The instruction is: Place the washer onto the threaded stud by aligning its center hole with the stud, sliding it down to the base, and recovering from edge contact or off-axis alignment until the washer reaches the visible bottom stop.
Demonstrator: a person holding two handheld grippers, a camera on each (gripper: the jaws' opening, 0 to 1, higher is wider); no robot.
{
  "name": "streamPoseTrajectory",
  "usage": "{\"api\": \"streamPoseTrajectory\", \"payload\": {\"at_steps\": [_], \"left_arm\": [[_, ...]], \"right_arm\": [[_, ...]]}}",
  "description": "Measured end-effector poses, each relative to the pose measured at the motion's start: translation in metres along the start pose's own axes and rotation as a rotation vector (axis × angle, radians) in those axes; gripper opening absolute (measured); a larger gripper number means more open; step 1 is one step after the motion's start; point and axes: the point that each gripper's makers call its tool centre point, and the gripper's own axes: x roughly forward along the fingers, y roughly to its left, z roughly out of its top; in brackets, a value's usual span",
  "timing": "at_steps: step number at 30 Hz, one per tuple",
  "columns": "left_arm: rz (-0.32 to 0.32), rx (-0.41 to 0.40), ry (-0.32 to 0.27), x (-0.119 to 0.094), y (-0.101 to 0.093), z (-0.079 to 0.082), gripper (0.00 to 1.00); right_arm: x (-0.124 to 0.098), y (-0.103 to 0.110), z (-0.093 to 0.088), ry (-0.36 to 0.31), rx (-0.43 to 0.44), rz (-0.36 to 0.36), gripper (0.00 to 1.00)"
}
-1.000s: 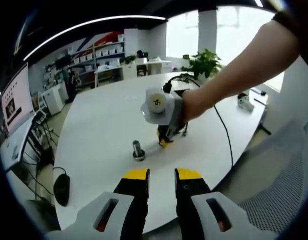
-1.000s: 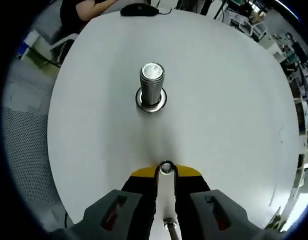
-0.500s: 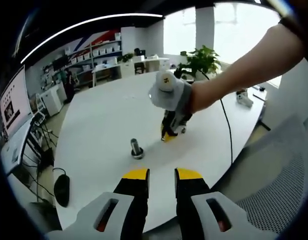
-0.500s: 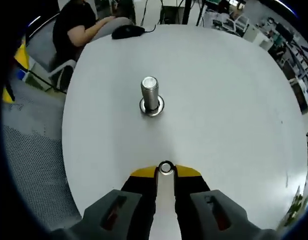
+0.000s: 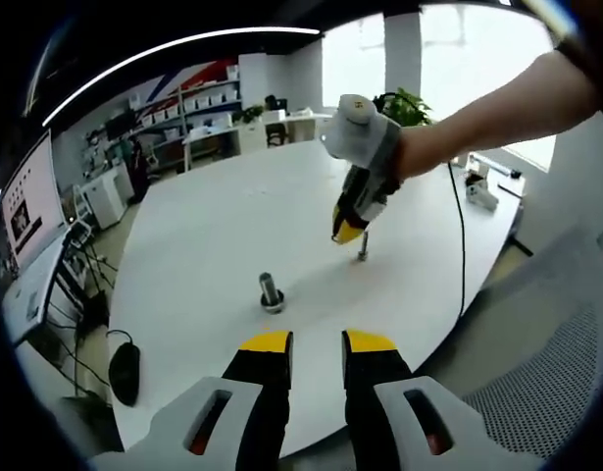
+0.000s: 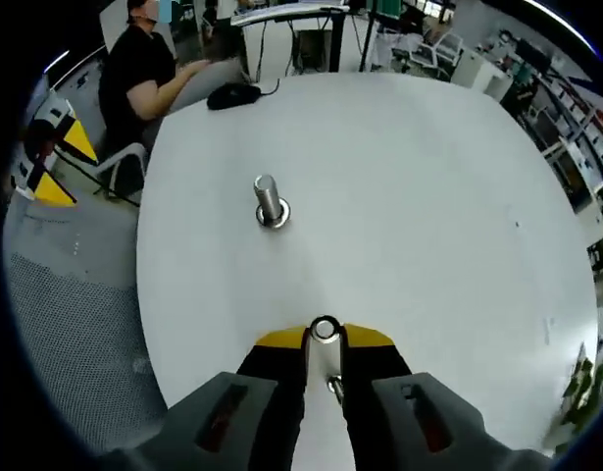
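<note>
Small silver ring-shaped washer (image 6: 325, 330) pinched edgewise in right gripper (image 6: 325, 337) tips, high above upright grey threaded stud (image 6: 270, 199) on white round table (image 6: 428, 196); left gripper (image 5: 317, 342) unclenched, idle; risk: tilted descent catches stud rim.

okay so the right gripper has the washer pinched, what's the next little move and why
Probably carry the right gripper forward and down toward the stud. The washer sits pinched at its tips, well short of the stud and above the table, so its hole is not yet over the stud's top.
</note>
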Motion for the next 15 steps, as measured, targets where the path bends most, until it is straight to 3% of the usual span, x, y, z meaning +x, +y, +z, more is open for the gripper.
{"api": "streamPoseTrajectory", "payload": {"at_steps": [8,15], "left_arm": [[0.013,-0.003,-0.003,0.000,0.003,0.000,0.18],[0.022,-0.001,-0.001,-0.001,0.004,0.000,0.18]], "right_arm": [[-0.018,-0.021,-0.017,-0.004,0.053,-0.021,0.14],[-0.026,-0.027,-0.030,0.003,0.069,-0.025,0.14]]}}
